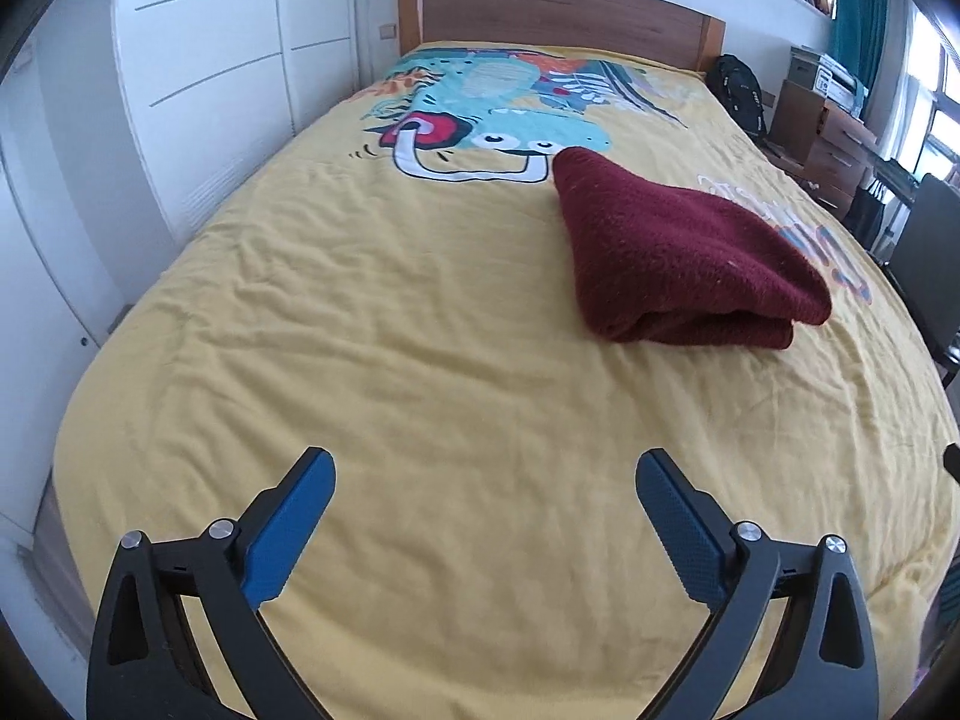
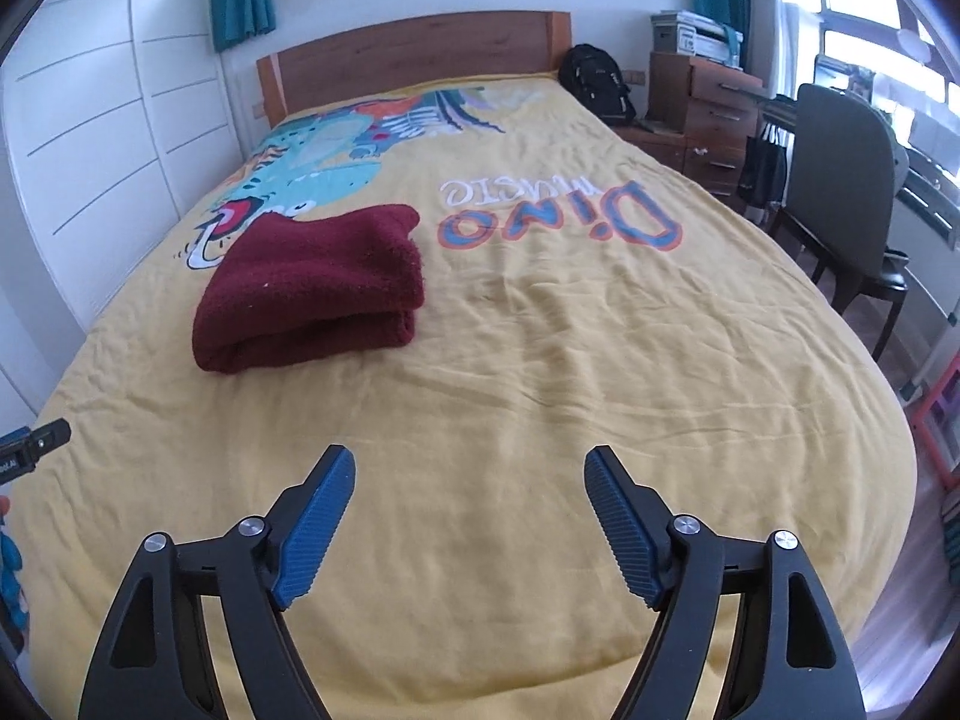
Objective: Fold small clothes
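item inspected: one maroon knitted garment [image 1: 684,252], lying on the yellow bedspread [image 1: 360,330] at about 1 o'clock from my left fingers [image 1: 486,468] and about 11 o'clock from my right fingers [image 2: 470,465]. it is already folded into a compact block, several layers thick, with the rounded fold edge facing me and the open layers stacked above one another at the near right corner.

handling judgement: thick, fuzzy knit; soft, limp, light, not fragile. the nap should give good friction against my ribbed blue pads [image 2: 318,531]. the risk is that the layers slide or splay if only the top one is lifted. if it needs moving or squaring up, i would take it at the near folded edge, pinching the whole stack at once, one grip toward each end.

my fingers: both pairs stand wide apart, left a little wider than right, and hold nothing; only bare bedspread shows between them. both hover well short of the garment, not touching it.

surroundings: dinosaur print [image 2: 336,180] just beyond the garment at 12 o'clock, wooden headboard [image 2: 420,48] behind, chair [image 2: 852,180] at 2 o'clock beside the bed.
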`<state>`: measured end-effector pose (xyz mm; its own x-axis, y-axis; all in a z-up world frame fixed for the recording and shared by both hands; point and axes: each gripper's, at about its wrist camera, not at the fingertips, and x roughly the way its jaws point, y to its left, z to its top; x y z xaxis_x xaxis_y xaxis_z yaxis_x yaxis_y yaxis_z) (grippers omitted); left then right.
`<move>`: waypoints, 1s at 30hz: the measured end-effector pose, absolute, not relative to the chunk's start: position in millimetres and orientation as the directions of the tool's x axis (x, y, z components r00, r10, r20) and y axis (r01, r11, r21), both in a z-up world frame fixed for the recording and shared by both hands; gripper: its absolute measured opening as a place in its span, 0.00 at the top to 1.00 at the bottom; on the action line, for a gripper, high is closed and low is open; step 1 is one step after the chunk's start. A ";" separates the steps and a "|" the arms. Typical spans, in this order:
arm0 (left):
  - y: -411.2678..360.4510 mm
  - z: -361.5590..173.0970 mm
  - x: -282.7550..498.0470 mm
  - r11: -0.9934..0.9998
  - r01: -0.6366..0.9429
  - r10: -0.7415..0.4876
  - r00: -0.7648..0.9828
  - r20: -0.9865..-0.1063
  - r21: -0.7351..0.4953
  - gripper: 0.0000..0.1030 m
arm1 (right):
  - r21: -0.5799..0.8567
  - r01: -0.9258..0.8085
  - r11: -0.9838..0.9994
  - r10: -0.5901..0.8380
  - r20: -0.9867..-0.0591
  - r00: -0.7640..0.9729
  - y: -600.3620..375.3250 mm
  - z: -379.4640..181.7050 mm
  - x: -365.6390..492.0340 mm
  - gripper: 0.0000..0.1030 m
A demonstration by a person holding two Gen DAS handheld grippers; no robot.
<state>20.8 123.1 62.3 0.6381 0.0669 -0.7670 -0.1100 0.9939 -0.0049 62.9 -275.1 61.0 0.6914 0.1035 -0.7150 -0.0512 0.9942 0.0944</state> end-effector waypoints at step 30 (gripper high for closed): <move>105.0 58.2 -8.8 0.998 -0.064 0.043 0.685 -0.728 0.000 0.04 | 0.033 0.001 0.999 0.022 -0.709 0.705 -281.1 44.9 47.2 0.00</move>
<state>-8.8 105.0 58.2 0.6846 0.0434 -0.7276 -0.0637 0.9980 -0.0004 47.2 -281.1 44.9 0.7051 0.0222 -0.7088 0.0013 0.9995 0.0327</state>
